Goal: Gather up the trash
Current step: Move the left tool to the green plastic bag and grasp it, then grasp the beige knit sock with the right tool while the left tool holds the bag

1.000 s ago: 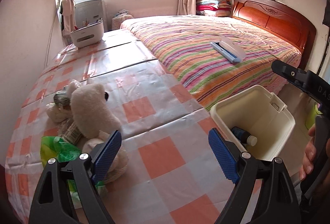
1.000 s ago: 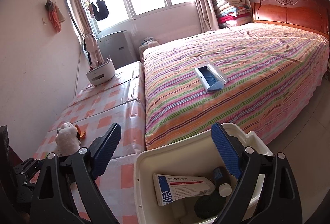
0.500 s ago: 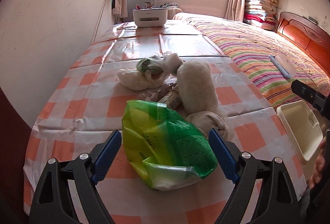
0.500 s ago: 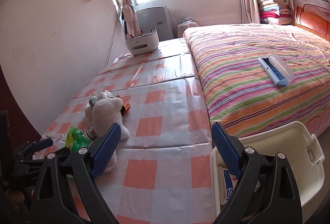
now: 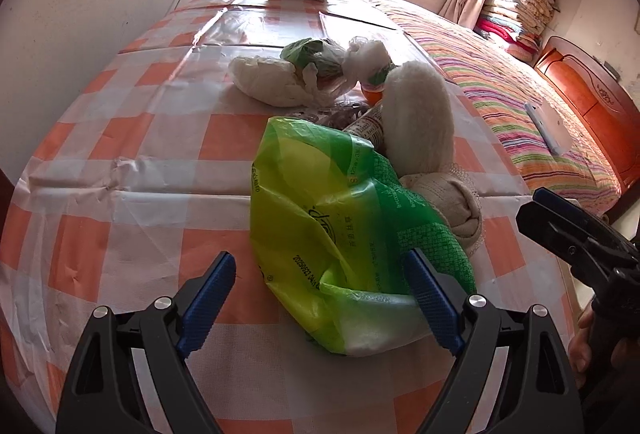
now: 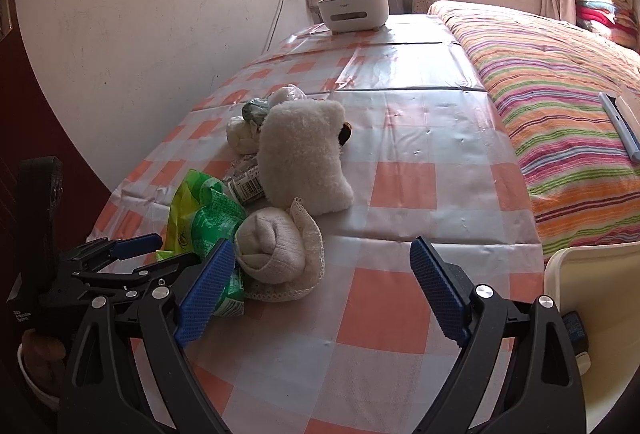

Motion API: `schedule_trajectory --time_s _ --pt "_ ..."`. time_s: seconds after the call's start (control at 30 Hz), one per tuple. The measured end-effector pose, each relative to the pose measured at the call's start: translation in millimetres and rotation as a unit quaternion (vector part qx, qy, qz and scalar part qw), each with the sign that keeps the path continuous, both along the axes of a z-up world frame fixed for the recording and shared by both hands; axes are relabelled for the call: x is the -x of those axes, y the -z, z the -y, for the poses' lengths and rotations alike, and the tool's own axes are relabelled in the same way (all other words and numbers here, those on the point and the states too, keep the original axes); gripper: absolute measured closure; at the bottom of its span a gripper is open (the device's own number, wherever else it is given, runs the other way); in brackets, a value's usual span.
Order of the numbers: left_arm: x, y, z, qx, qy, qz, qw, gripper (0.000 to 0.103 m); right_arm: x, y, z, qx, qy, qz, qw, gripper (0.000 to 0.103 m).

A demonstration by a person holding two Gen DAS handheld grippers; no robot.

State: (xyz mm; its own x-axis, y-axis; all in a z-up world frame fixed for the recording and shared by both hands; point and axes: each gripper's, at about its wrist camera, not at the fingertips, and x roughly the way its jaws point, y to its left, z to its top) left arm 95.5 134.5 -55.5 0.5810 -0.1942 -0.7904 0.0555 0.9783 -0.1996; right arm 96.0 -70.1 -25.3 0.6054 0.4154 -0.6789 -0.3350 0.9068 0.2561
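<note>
Risk sits with the green bag (image 5: pixel 344 230), lying on the worktop (image 5: pixel 132 202) between the pads of the left tool (image 5: pixel 320 298), which gapes empty. Thin film may slip, or the sock (image 6: pixel 276 250) touching it may snag. Right tool (image 6: pixel 320 294) also open, empty, near the bin (image 6: pixel 600 314).

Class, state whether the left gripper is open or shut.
Open: the left gripper has its blue pads spread wide, with the green plastic bag between them, unpressed.

Both wrist cameras look steeply down along their gripper fingers at the checked tabletop (image 5: pixel 120 138), close above it. Both views share the green bag (image 5: pixel 340 218) and plush toy (image 6: pixel 304 158).
</note>
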Motion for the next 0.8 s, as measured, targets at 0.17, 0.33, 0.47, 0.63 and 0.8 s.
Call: schedule_trajectory --time_s 0.17,0.33,0.47,0.63,0.8 --pt "-3.5 3.9 -6.9 0.036 -0.001 0.008 0.9993 0.019 -2.1 4.0 -4.4 0.003 0.000 -0.005 1.000 0.015" --pt "-4.9 4.6 -14.1 0.052 -0.009 0.007 0.9986 0.065 -4.5 6.9 -8.8 0.007 -0.003 -0.009 1.000 0.015" --pt "-3.0 1.4 -19.8 0.054 -0.009 0.018 0.9983 0.077 -5.7 8.5 -14.2 0.009 -0.009 -0.012 1.000 0.015" --pt "2.8 -7.9 -22.7 0.023 -0.024 0.050 0.9982 0.085 -8.1 10.9 -23.2 0.020 -0.018 -0.015 1.000 0.015" --pt "7.8 -18.0 -25.0 0.004 -0.030 0.077 0.9966 0.087 -15.2 18.7 -29.1 0.024 -0.023 -0.033 0.999 0.015"
